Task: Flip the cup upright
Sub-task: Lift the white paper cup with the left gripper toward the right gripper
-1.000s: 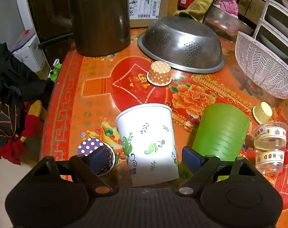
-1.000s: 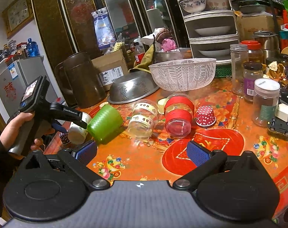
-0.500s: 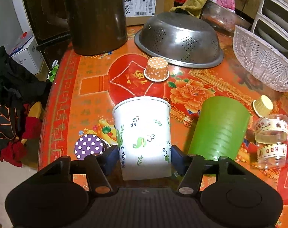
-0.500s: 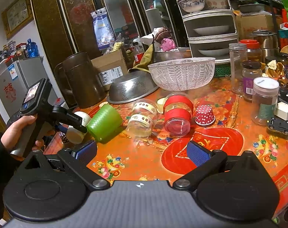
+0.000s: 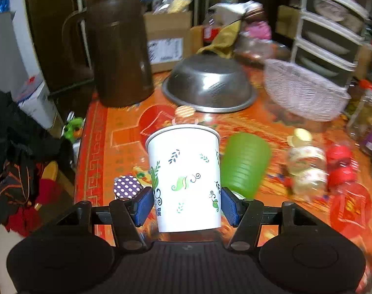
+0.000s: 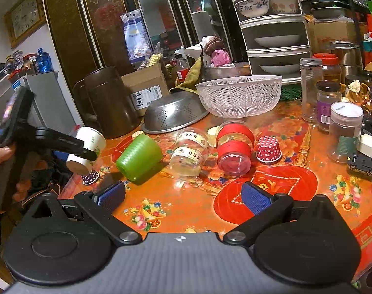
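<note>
My left gripper [image 5: 184,204] is shut on a white paper cup [image 5: 184,171] with green leaf prints, its blue pads pressing both sides. In the right wrist view the cup [image 6: 88,147] hangs tilted in the air above the table's left edge, in the left gripper [image 6: 85,150]. A green plastic cup [image 5: 244,164] lies on its side on the red tablecloth, also in the right wrist view [image 6: 139,155]. My right gripper [image 6: 183,197] is open and empty over the table's front.
A brown jug [image 6: 110,103], upturned steel colander [image 6: 173,112] and white basket [image 6: 237,95] stand behind. Clear jars [image 6: 191,154], [image 6: 233,150] lie on their sides mid-table. Small polka-dot paper cups [image 6: 268,149], [image 6: 90,176] and tall jars [image 6: 345,132] sit around.
The left gripper closed on the white cup and lifted it off the table, tipping the view up. The right gripper has not moved.
</note>
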Available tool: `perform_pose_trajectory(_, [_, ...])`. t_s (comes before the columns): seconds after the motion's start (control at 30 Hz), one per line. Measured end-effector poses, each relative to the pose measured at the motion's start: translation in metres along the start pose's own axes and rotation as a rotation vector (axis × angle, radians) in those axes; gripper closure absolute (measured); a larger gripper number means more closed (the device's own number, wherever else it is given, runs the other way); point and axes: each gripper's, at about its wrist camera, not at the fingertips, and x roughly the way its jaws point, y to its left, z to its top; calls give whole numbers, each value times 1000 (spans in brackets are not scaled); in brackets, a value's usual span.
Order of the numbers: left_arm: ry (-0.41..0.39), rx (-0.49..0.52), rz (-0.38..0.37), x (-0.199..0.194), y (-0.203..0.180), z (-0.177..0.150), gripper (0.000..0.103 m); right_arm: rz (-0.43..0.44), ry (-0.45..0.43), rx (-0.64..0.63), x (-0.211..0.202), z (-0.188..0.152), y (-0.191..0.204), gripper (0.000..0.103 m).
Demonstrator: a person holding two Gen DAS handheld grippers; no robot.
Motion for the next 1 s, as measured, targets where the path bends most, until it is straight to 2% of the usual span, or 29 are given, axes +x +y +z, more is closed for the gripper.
perform_pose_trajectory(0.27, [-90,59,-75,-59,-19,-29,41,13,0,13,-7,-6,-3,1])
perform_pose_trajectory(0.47, [-128,85,-169,-96,-35,-62,41,-3,4,53,-13,-14,-14,1])
perform_pose_trajectory(0.77, [-51,47,-278,-101,-51,-117,41,-18,43,118,-15,-28,-27,1])
perform_pose_trajectory(1.0, [33,28,-327,-86,-64,-145,41,-43,129,129,-7,-37,-24,1])
